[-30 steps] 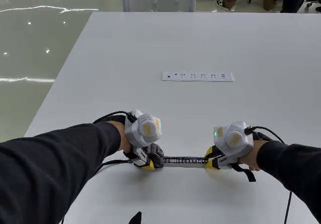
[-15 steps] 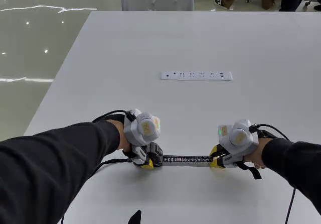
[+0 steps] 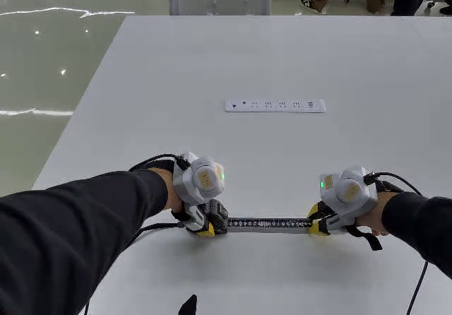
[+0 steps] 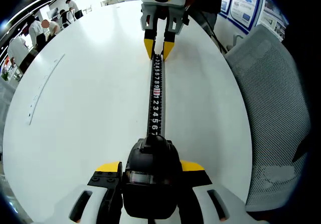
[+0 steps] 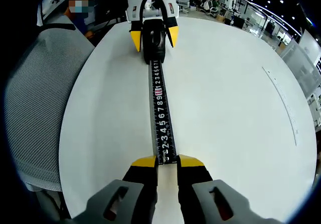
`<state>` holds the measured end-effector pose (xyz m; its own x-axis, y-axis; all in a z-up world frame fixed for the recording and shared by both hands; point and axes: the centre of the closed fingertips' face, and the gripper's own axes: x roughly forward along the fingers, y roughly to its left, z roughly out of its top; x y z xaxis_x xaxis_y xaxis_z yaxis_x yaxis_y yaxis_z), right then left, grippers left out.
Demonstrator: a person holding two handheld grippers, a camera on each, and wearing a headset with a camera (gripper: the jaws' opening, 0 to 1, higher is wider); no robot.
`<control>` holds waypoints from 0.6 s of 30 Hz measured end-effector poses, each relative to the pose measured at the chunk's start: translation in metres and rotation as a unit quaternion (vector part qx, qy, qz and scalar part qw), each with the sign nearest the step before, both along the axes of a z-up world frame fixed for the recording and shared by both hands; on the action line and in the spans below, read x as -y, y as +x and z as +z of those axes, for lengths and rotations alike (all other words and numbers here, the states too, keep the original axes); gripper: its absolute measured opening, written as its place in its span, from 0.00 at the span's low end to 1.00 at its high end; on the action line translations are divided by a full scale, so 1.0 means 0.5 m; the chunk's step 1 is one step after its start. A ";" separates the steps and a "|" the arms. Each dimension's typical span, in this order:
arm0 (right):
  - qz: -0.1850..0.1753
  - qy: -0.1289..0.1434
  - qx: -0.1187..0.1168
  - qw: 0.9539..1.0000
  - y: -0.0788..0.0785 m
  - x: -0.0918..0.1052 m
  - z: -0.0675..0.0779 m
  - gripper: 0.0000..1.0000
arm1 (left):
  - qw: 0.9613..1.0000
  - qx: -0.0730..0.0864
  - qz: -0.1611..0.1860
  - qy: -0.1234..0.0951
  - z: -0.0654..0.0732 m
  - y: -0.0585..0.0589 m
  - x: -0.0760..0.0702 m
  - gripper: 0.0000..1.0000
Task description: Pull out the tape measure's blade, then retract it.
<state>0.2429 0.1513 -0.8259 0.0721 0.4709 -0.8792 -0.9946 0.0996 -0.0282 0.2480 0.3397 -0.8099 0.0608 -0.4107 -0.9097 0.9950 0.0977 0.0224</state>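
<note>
Tape measure (image 4: 150, 179): I hold its black body clamped between the jaws of my left gripper (image 3: 206, 224), low on the bench (image 3: 282, 61). Its blade (image 5: 160, 108) runs straight out, numbers up, to my right gripper (image 5: 167, 162), whose jaws are closed on the blade's tip. The two grippers face each other, well apart, along the blade.

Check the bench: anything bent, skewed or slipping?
Nothing stands out. The blade runs straight and unkinked from the case, gripped in the left tool, to the right tool, which pinches its tip.
</note>
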 end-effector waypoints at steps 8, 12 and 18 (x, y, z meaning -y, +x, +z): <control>-0.007 -0.005 -0.001 1.000 0.000 0.027 0.000 0.09 | 1.000 0.000 0.000 0.000 0.000 -0.001 0.000 0.39; -0.009 -0.007 -0.002 1.000 -0.001 0.037 0.001 0.09 | 1.000 0.000 0.001 0.000 0.000 -0.001 0.002 0.39; -0.008 -0.011 -0.002 1.000 -0.001 0.049 0.001 0.09 | 1.000 0.001 0.002 -0.001 0.001 -0.001 0.002 0.39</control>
